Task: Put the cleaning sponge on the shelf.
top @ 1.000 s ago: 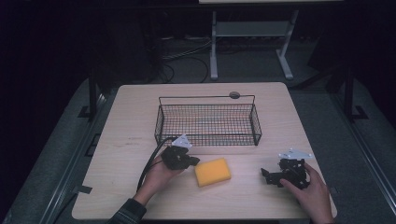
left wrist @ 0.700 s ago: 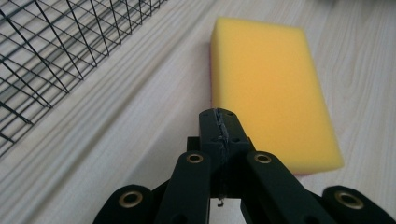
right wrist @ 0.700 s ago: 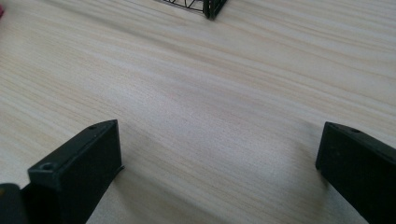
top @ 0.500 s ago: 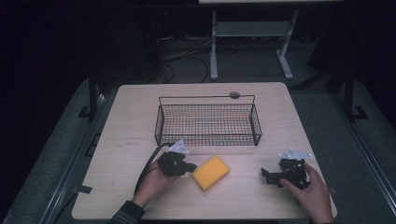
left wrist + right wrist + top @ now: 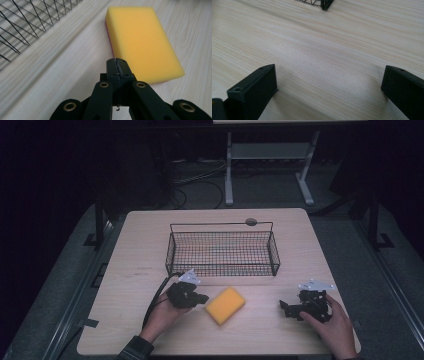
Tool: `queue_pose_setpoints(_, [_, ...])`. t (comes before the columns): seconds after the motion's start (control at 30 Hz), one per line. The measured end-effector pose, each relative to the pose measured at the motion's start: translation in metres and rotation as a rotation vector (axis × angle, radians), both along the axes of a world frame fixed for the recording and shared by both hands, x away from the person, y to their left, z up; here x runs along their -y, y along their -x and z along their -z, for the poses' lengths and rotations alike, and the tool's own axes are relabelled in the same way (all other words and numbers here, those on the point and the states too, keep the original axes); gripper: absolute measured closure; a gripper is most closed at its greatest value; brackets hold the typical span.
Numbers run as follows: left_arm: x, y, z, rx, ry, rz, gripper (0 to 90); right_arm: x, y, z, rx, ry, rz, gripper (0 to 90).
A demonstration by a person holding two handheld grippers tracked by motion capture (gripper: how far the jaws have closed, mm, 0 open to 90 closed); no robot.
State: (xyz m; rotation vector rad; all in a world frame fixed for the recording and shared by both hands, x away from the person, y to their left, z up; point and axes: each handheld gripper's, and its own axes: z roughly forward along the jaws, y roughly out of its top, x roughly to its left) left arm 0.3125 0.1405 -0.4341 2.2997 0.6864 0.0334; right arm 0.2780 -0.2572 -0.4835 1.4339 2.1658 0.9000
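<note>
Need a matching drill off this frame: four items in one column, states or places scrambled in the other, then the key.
1. left tongs
2. right tongs
3. yellow rectangular foam sponge
4. black wire mesh basket

A. empty, at the middle of the light wooden table
B. jaws wide apart, nothing between
C. lying flat between the two hands
D. jaws pressed together, tip near the sponge

Pairs: 1-D, 2-B, 3-C, 4-A
</note>
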Motion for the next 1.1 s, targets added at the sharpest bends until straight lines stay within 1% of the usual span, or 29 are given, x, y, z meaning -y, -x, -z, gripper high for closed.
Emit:
queue_pose_setpoints(0.1, [0.005,-0.003,-0.007,0.014,0.019,0.008,89.4,0.0,0.0,0.0,0.0,0.0,0.0,0.0])
queue_pose_setpoints(0.2, [0.015,-0.005,-0.012,0.021,0.04,0.021,89.4,0.0,0.0,0.0,0.0,0.0,0.0,0.0])
queue_pose_setpoints(0.27, [0.022,-0.006,-0.013,0.014,0.055,0.036,89.5,0.0,0.0,0.0,0.0,0.0,0.0,0.0])
queue_pose_setpoints(0.33, [0.029,-0.005,-0.012,0.009,0.057,0.051,89.5,0.0,0.0,0.0,0.0,0.0,0.0,0.0])
queue_pose_setpoints(0.43, [0.038,-0.004,-0.009,-0.016,0.072,0.074,89.5,0.0,0.0,0.0,0.0,0.0,0.0,0.0])
queue_pose_setpoints(0.47, [0.038,-0.004,-0.009,-0.016,0.072,0.074,89.5,0.0,0.0,0.0,0.0,0.0,0.0,0.0])
queue_pose_setpoints(0.53, [0.047,-0.003,-0.006,-0.019,0.07,0.092,89.5,0.0,0.0,0.0,0.0,0.0,0.0,0.0])
queue_pose_setpoints(0.67, [0.056,-0.002,0.0,-0.023,0.044,0.107,89.5,0.0,0.0,0.0,0.0,0.0,0.0,0.0])
queue_pose_setpoints(0.73, [0.057,-0.001,0.002,-0.018,0.025,0.104,89.5,0.0,0.0,0.0,0.0,0.0,0.0,0.0])
queue_pose_setpoints(0.8, [0.056,-0.002,0.003,-0.025,0.024,0.099,89.5,0.0,0.0,0.0,0.0,0.0,0.0,0.0])
queue_pose_setpoints(0.83, [0.054,-0.002,0.004,-0.021,0.02,0.104,89.5,0.0,0.0,0.0,0.0,0.0,0.0,0.0])
queue_pose_setpoints(0.93, [0.05,-0.002,0.003,-0.021,0.012,0.096,89.5,0.0,0.0,0.0,0.0,0.0,0.0,0.0])
queue_pose_setpoints(1.07, [0.042,-0.002,0.004,-0.023,0.019,0.079,89.5,0.0,0.0,0.0,0.0,0.0,0.0,0.0])
queue_pose_setpoints(1.1, [0.04,-0.003,0.003,-0.025,0.012,0.079,89.5,0.0,0.0,0.0,0.0,0.0,0.0,0.0])
